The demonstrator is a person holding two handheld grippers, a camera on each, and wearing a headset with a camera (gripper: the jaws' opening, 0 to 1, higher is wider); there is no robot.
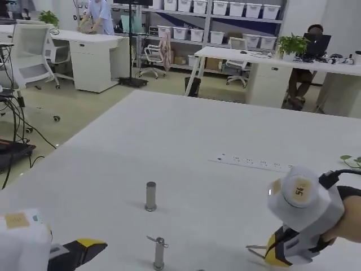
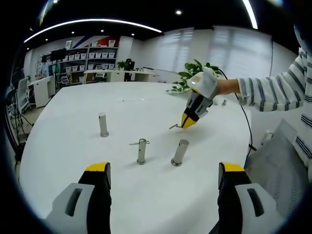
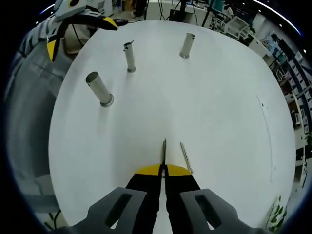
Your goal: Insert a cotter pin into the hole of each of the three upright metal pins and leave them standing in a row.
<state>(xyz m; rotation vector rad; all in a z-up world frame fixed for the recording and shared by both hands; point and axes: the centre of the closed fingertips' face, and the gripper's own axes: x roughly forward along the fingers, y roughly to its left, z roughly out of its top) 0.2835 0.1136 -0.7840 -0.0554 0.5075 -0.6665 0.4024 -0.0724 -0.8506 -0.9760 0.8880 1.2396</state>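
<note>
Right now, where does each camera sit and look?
Head view: on the head, facing the table; left gripper and right gripper low.
Left gripper view: on that gripper, facing three metal pins; open jaws, striped sleeve.
Right gripper view: on that gripper, facing the pins; jaws pinch a cotter pin.
Both gripper views share pins.

Head view: high, facing forward and down over bench (image 1: 169, 141). Gripper views: low, close, from opposite bench sides. Shared: pins (image 2: 141, 152).

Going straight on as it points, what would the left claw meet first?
Probably the bare upright metal pin, nearest its centre line; the upright pin carrying a cotter pin stands about equally near.
</note>
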